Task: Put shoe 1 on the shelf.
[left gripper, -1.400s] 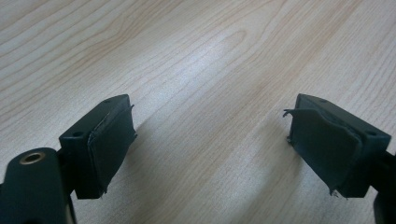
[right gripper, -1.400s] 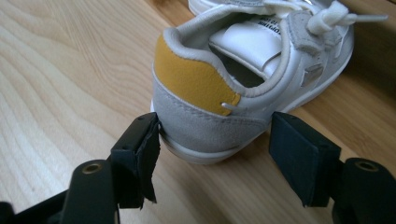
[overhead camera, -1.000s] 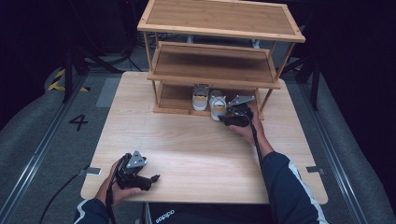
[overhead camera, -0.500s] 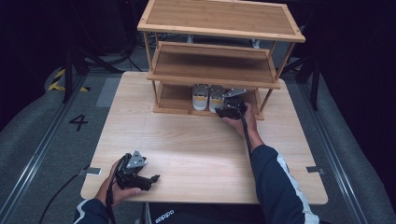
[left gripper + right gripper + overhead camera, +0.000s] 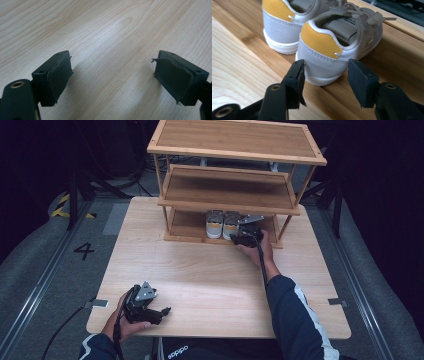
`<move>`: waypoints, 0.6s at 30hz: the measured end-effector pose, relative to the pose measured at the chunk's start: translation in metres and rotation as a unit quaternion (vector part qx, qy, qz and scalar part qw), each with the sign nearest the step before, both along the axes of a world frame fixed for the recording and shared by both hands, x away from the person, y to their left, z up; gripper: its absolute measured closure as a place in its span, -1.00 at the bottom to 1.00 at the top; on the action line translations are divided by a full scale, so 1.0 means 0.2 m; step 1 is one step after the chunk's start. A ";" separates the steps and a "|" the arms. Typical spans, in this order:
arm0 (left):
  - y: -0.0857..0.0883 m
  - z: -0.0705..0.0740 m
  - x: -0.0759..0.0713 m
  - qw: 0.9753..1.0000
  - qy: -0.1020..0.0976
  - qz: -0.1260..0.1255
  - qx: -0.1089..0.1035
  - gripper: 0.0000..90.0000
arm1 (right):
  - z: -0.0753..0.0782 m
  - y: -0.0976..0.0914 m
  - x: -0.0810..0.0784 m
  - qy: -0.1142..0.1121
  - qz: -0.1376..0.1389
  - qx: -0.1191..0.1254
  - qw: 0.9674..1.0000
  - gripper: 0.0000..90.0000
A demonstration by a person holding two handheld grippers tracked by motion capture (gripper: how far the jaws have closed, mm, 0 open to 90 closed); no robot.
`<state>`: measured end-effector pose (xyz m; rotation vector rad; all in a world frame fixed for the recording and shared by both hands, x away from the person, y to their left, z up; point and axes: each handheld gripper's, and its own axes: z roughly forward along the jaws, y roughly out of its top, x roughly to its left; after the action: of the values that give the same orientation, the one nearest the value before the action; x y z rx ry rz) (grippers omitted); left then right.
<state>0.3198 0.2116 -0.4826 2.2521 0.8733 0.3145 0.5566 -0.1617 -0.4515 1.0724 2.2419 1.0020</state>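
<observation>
Two small white-and-grey shoes with yellow heel tabs stand side by side on the bottom shelf (image 5: pixel 186 227) of a bamboo rack, heels toward me: a left shoe (image 5: pixel 214 224) (image 5: pixel 282 25) and a right shoe (image 5: pixel 231 225) (image 5: pixel 332 42). My right gripper (image 5: pixel 237 238) (image 5: pixel 325 75) is level at the shelf's front edge. Its jaws have just been closing and now flank the right shoe's heel without visibly pressing on it. My left gripper (image 5: pixel 165 311) (image 5: pixel 112 77) rests open near the table's front left edge, with bare wood between its pads.
The three-tier bamboo rack (image 5: pixel 235 145) stands at the back of the light wooden table (image 5: pixel 200 275), and its posts (image 5: pixel 286 225) frame the bottom shelf. The right gripper's cable (image 5: pixel 262 262) runs back along the sleeved forearm.
My right gripper has edged left and toward the shelf, up to the right shoe's heel. That shoe now sits straighter beside the left one. The left gripper has stayed put.
</observation>
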 end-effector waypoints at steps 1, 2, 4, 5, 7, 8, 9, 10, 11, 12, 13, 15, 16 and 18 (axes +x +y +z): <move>0.00 0.00 0.00 1.000 -0.001 0.000 0.000 -0.68 | 0.00 0.00 0.00 0.001 0.002 0.001 1.000 0.02; 0.00 0.00 0.00 1.000 -0.001 -0.001 0.000 -0.68 | 0.01 -0.01 -0.01 0.000 0.003 -0.004 1.000 0.00; 0.00 0.00 0.00 1.000 -0.002 0.000 0.002 -0.68 | 0.02 -0.02 -0.01 0.004 0.009 -0.011 1.000 -0.03; 0.00 0.00 0.00 1.000 0.000 -0.001 0.001 -0.68 | 0.02 -0.02 -0.02 0.007 0.016 -0.011 1.000 -0.05; 0.01 0.00 0.00 1.000 -0.004 -0.002 0.001 -0.68 | 0.03 -0.02 -0.03 0.012 0.028 -0.021 0.999 -0.06; 0.00 0.00 0.00 1.000 -0.003 -0.001 -0.001 -0.68 | 0.03 -0.02 -0.03 0.011 0.032 -0.027 0.999 -0.06; 0.00 0.00 0.00 1.000 -0.003 -0.001 -0.001 -0.67 | 0.04 -0.02 -0.04 0.011 0.037 -0.028 0.999 -0.07; 0.00 0.00 0.00 1.000 -0.002 -0.001 -0.002 -0.68 | 0.05 -0.02 -0.05 0.012 0.040 -0.026 0.999 -0.08; 0.00 0.00 0.00 1.000 -0.003 -0.001 -0.002 -0.67 | 0.05 -0.03 -0.05 0.017 0.043 -0.022 0.999 -0.09; 0.00 0.00 0.00 1.000 -0.003 -0.001 -0.002 -0.67 | 0.06 -0.03 -0.06 0.019 0.047 -0.025 0.998 -0.10; 0.00 0.00 0.00 1.000 -0.002 -0.001 -0.002 -0.68 | 0.06 -0.04 -0.06 0.019 0.048 -0.028 0.998 -0.11; 0.01 0.00 0.00 1.000 -0.001 -0.002 -0.001 -0.67 | 0.08 -0.05 -0.08 0.016 0.054 -0.032 0.998 -0.11; 0.01 0.00 0.00 1.000 -0.001 -0.003 -0.001 -0.67 | 0.09 -0.05 -0.09 0.016 0.058 -0.034 0.998 -0.12; 0.01 0.00 0.00 1.000 -0.001 -0.004 -0.001 -0.67 | 0.10 -0.06 -0.11 0.014 0.067 -0.040 0.997 -0.13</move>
<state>0.3193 0.2132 -0.4829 2.2520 0.8635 0.3115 0.5351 -0.1741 -0.4319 0.9178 2.3821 0.9464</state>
